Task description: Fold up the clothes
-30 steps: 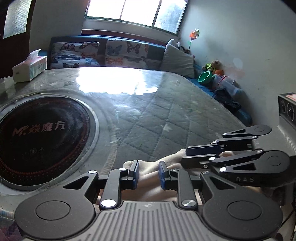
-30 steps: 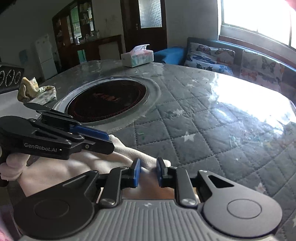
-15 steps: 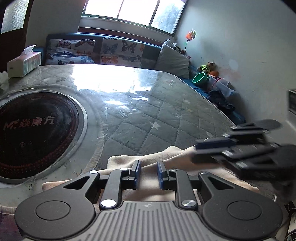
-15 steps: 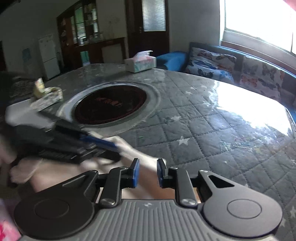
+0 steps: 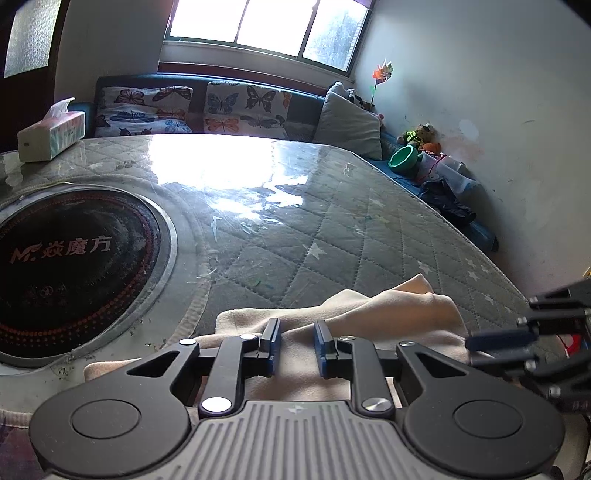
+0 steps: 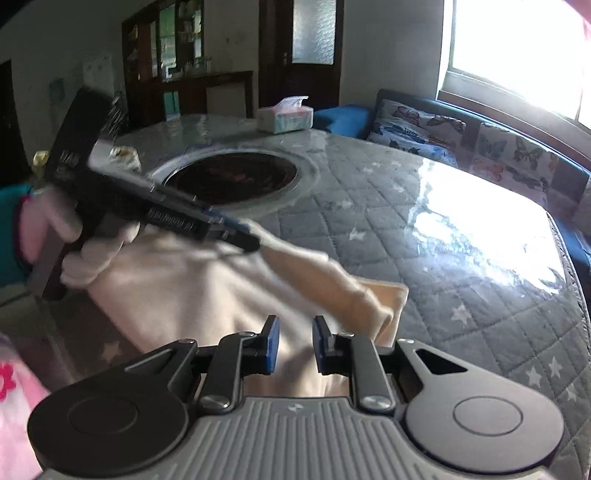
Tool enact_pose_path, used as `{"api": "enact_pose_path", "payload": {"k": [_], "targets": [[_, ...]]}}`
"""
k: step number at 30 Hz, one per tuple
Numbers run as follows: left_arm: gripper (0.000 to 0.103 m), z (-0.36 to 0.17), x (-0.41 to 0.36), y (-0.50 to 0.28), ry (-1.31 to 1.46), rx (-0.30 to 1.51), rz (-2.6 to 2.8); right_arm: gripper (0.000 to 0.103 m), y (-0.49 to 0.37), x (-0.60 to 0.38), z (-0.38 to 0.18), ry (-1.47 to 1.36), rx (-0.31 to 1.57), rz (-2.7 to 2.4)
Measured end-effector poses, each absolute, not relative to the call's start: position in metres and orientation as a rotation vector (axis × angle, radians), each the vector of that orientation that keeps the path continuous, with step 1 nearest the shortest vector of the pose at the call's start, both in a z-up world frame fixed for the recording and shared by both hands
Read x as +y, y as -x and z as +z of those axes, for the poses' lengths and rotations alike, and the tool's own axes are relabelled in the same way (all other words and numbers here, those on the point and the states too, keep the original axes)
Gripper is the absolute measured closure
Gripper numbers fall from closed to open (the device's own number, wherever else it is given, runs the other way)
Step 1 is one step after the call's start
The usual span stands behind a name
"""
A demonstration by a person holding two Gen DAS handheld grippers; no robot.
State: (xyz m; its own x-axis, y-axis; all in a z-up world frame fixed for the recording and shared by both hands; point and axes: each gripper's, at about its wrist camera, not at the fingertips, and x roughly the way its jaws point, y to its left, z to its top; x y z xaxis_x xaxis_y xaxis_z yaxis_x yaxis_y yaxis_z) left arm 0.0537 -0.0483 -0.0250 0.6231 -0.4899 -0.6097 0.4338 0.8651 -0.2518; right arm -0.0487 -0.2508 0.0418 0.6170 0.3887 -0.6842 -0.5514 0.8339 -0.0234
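Cream garment [image 5: 388, 314] lying bunched at the near edge of the bench [image 5: 332, 229], at 6 o'clock in the left wrist view, spreading from under the left tool [image 5: 296, 343] out toward 3 o'clock. Left tool released, blue-padded fingers [image 5: 271, 341] parted with cloth showing in the gap, nothing pinched. Right tool [image 5: 495, 339] entering that view at 3 o'clock, its tip just beside the garment's right end; from here, cannot tell how its jaws stand. In the right wrist view, right tool [image 6: 295, 345] also released, fingers [image 6: 272, 343] apart above the cream garment [image 6: 207, 295], which fills the centre and runs in a rolled fold toward 3 o'clock, ending in a flat corner on the quilted, star-printed bench cover [image 6: 461, 266]. Left tool [image 6: 243, 240] seen blurred at 10 o'clock, gripped by a white-gloved hand [image 6: 92, 251], its tip over the upper edge of the fabric. Round black induction cooktop [image 5: 70, 258] set into the bench at 9 o'clock in the left view, well apart from the garment's far end but near its left corner. Tissue box [image 5: 48, 136] at 10 o'clock on the far side. Butterfly-print cushions [image 5: 207, 110] on a sofa at 12 o'clock under the window [image 5: 266, 26].
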Motion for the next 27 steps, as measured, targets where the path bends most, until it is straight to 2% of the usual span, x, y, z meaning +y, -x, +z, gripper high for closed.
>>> {"api": "enact_pose_path", "payload": {"k": [12,19,23,27], "targets": [[0.081,-0.017,-0.048,-0.045,0.078,0.708,-0.524,0.085,0.066,-0.262,0.035,0.228,0.735,0.500],[0.083,0.000,-0.055,0.006,-0.028,0.634,-0.658,0.085,0.059,-0.250,0.054,0.255,0.669,0.550],[0.088,-0.013,-0.063,0.015,-0.051,0.668,-0.688,0.085,0.041,-0.241,0.048,0.264,0.663,0.564],[0.088,-0.026,-0.058,0.018,-0.039,0.705,-0.669,0.085,0.028,-0.237,0.033,0.259,0.705,0.555]]}}
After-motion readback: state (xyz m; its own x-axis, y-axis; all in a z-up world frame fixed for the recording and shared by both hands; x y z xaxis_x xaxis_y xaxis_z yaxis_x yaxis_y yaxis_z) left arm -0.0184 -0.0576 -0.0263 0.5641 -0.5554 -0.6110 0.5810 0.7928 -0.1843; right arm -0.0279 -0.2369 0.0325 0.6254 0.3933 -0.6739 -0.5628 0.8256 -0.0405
